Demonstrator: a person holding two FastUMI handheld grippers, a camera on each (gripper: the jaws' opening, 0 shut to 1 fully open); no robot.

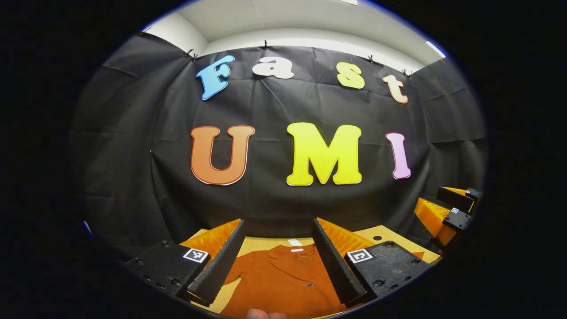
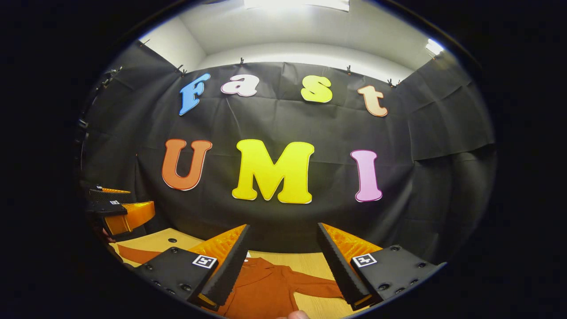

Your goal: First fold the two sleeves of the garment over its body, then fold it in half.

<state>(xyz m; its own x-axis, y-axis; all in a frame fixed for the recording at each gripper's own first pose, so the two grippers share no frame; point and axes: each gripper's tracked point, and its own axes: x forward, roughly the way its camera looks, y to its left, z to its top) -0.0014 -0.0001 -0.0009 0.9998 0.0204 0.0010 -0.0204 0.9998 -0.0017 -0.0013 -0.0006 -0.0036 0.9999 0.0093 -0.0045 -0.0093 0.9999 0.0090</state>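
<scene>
A rust-orange garment (image 1: 279, 283) with a collar and a white neck label lies flat on the wooden table (image 1: 266, 243), and appears again in the right gripper view (image 2: 266, 288). One sleeve (image 2: 316, 287) stretches out to the side of the body. My left gripper (image 1: 277, 261) hangs open above the collar area, with nothing between its fingers. My right gripper (image 2: 282, 266) is open too, above the garment's shoulder. Each gripper also shows far off in the other's view: the right gripper (image 1: 452, 212) and the left gripper (image 2: 117, 210).
The black cloth wall stands just behind the table's far edge. A small dark hole (image 1: 377, 238) marks the tabletop. A fingertip (image 1: 266, 314) peeks in at the bottom of the left gripper view.
</scene>
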